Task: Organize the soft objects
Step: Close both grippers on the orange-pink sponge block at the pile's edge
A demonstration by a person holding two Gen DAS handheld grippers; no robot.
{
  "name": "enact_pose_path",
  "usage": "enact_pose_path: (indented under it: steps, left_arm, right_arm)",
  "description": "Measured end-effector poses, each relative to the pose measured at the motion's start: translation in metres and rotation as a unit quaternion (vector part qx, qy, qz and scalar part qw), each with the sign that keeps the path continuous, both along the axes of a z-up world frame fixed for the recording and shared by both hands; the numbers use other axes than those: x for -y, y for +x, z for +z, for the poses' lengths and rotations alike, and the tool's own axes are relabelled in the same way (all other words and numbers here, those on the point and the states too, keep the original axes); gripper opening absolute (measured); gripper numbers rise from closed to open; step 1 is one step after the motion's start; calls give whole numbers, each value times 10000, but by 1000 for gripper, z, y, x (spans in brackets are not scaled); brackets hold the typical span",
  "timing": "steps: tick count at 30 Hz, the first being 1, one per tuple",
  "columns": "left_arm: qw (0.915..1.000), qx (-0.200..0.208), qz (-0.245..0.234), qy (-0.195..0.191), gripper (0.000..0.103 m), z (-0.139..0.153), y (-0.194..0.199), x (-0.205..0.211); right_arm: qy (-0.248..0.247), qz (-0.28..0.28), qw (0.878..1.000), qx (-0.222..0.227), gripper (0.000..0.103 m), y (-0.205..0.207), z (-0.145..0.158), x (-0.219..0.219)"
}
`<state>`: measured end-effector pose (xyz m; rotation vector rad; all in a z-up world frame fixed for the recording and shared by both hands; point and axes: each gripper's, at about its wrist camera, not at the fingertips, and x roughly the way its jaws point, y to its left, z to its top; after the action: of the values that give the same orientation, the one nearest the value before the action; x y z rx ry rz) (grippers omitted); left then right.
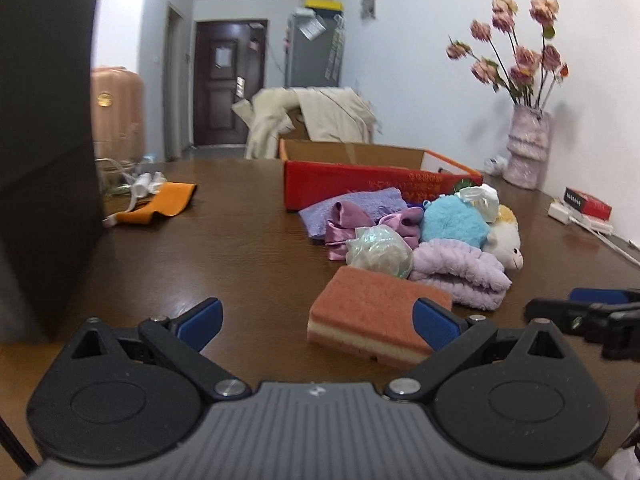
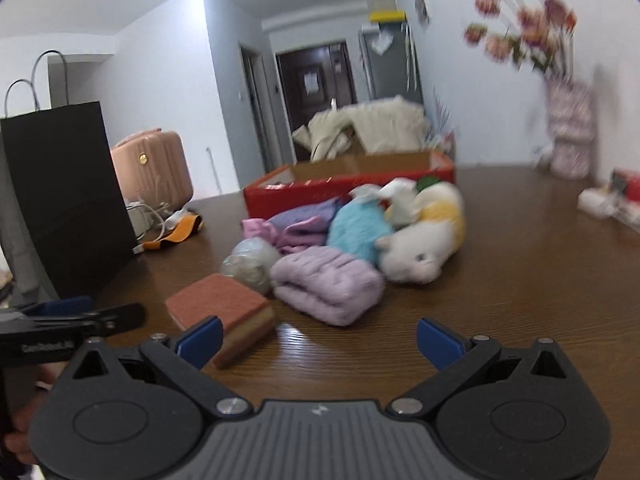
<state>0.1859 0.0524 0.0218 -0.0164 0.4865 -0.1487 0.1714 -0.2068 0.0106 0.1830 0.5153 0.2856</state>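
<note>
Holding both tools low over the brown bench [image 1: 248, 240], we see the left tool [image 1: 318, 322] with its blue fingers spread wide and nothing between them; its right finger overlaps the near corner of the sponge [image 1: 372, 316] in the left view, though we cannot tell if they touch. The right tool [image 2: 319, 340] is just as wide apart and empty, over bare wood, with the sponge [image 2: 224, 312] just beyond its left finger.

Behind the sponge lies the soft pile: a lilac towel [image 1: 460, 276], a clear crinkly ball [image 1: 378, 252] touching it, a blue plush [image 1: 454, 220], a white plush [image 1: 506, 244], a satin cloth [image 1: 344, 224] and a purple cloth [image 1: 352, 204]. The pile sits against the front of a red box [image 1: 360, 178], open at the top. A black bag [image 2: 68, 200] stands at the left, and a vase [image 1: 526, 146] of flowers at the far right.
</note>
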Motion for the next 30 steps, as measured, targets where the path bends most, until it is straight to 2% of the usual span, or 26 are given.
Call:
enact_pose_path:
  steps: [4,6,8,9,11,12,13,15,16,23,26,30]
  left_arm:
    - [9974,-548,-393,-252,103,-1,40,-6]
    - [9947,-766,-520,-454,96,-4,54,-10]
    - [9908,-986,-614,-690,64,-8,66,-16]
    - [9880,-1141,-638,-825,58,-11,73,-20]
    - [9818,-1329,-743,-1134,47,-16,79,-26]
    - [9799,-1362,-788,-1222,44,-17,80,-28]
    - [9784,-1375,-837,-1297,38,-17,79,-29]
    - [9755,-1492,-831,-1389,38,-16,76,-27]
    - [9727,-1609,-813,-1461,38,-15,74,-25]
    - [9594,-2003,-1173,-1604,40,-9,50,-5]
    - [9648,-1884,-973,-1555,42,-7,51,-7]
    - [9639,-1880,-827,-1694,42,-9,56,-11]
  right_arm:
    - [357,138,9978,-532,103,30,-5,-16]
    - [601,214,9955,-701,101,40,-5,-21]
    - [705,288,9942,-753,92,47,-3,-27]
    - [704,287,9942,-762,84,50,-3,-30]
    - [729,294,9934,-836,79,55,-4,-34]
    - [801,326,9923,-891,72,58,-5,-34]
    - [879,364,9910,-940,59,61,-7,-34]
    - [900,389,9896,-1055,46,66,-11,-37]
    - [902,396,9890,-1101,44,67,-13,-38]
    - [906,240,9893,-1122,42,78,-16,-27]
    - [859,266,9895,-1130,42,83,-11,-19]
    - [873,360,9896,-1088,42,77,-3,-14]
